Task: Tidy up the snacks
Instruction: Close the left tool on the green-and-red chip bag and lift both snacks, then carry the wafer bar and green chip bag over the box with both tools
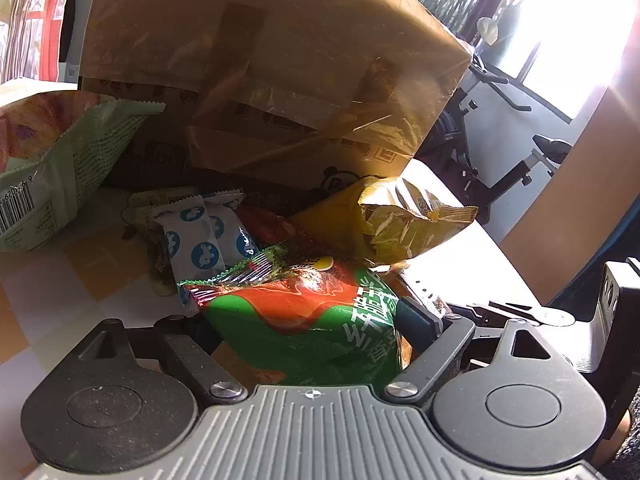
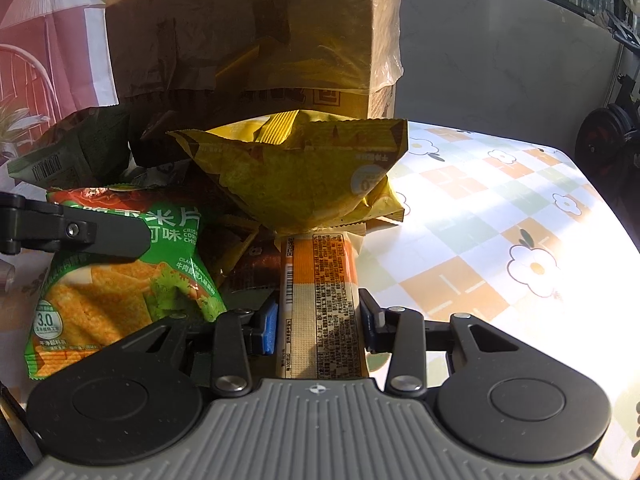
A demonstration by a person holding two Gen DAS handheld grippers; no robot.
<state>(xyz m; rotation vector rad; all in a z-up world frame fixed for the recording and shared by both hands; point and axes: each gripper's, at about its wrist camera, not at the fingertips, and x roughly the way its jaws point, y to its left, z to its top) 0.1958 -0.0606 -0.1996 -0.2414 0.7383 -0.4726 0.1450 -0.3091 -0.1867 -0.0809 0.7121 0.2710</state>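
While the left gripper [image 1: 308, 336] straddles the green chip bag [image 1: 304, 320] with jaws wide, pad contact is unclear. The right gripper [image 2: 320, 322] clamps the orange packet [image 2: 320, 304].

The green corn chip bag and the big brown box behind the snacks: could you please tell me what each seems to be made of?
The green corn chip bag looks like glossy plastic film with a foil lining: it glints in the sun and its crimped edge shines silver. The big brown box looks like matte corrugated cardboard, with a wrinkled, see-through plastic sheet draped over its front.
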